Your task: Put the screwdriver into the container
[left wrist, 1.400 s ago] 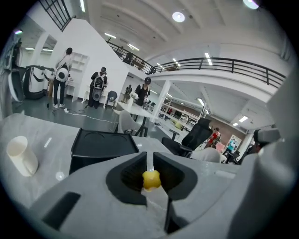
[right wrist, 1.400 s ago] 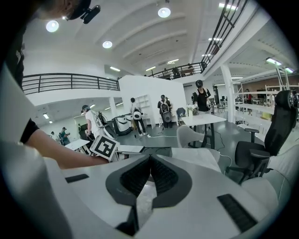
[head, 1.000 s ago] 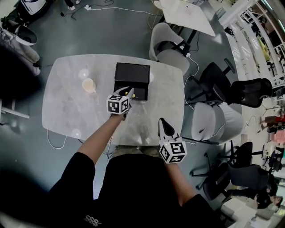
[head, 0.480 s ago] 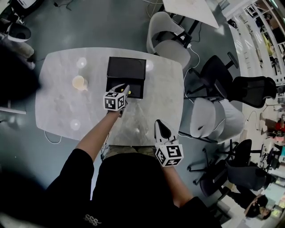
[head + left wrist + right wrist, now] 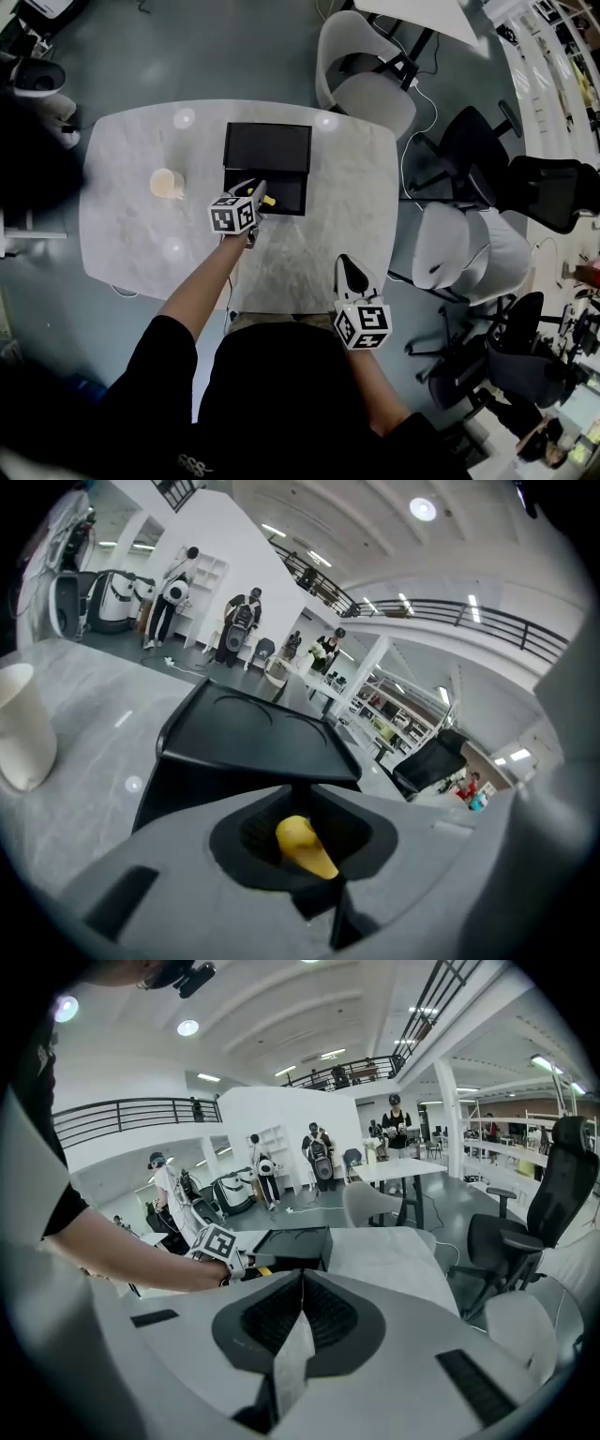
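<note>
Two grippers are in our hands over a pale marble table [image 5: 319, 234]. Our left gripper [image 5: 255, 192] reaches forward to the near edge of the black container [image 5: 289, 195], which stands toward the far side of the table with its lid folded open away from us. Between this gripper's jaws sits the screwdriver [image 5: 305, 847]. We see only its yellow handle, wedged between the ribbed pads and pointing back toward the camera. The jaws are opening at this moment, yet the handle sits against the pads and has not dropped. From the head view the yellow shows just to the right of the jaw tips, over the container's near part. We cannot tell whether the shaft has reached inside, since the jaws cover it.

Our right gripper [image 5: 348, 264] hangs well apart from the container, at the table's near edge close to our body. Its jaws are pressed together with nothing between them, and they point toward the container and our left arm.

One pale cup [image 5: 167, 183] stands on the table to the left of the container, clear of both grippers. Several chairs stand round the table's far and right sides, a white one [image 5: 370, 89] and a black one [image 5: 473, 155] among them.
</note>
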Action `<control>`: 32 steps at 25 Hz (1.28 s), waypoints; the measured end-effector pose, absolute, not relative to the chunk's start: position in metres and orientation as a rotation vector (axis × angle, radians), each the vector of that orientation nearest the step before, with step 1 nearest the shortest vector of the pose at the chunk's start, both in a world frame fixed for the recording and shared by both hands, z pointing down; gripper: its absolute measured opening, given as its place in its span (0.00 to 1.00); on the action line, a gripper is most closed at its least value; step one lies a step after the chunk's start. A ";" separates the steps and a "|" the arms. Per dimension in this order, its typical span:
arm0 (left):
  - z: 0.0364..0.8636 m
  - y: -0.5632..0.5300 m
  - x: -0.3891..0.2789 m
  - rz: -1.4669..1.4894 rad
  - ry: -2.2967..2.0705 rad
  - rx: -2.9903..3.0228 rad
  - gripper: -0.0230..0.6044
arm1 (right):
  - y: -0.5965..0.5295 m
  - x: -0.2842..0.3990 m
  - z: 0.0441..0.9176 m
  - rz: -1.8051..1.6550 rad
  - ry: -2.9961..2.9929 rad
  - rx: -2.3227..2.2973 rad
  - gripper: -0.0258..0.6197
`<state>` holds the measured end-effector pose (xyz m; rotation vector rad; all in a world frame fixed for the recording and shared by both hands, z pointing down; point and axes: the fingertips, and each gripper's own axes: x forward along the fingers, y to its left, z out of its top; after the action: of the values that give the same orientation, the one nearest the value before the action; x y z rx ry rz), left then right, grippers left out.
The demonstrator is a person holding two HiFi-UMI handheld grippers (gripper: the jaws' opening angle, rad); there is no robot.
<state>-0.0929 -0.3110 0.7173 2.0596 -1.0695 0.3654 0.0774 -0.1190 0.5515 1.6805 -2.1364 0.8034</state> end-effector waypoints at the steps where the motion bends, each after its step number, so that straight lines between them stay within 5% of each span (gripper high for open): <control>1: 0.719 -0.312 -0.091 0.396 -1.066 2.068 0.15 | -0.123 0.077 0.552 0.810 -2.142 1.677 0.06; 32: 0.761 -0.315 -0.111 0.946 -1.166 2.037 0.28 | -0.142 0.069 0.559 0.808 -2.186 1.614 0.06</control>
<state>-0.1109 -0.3150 0.7610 2.0375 -1.1659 0.9458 0.0688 -0.1422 0.5592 1.6145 -2.1855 0.8082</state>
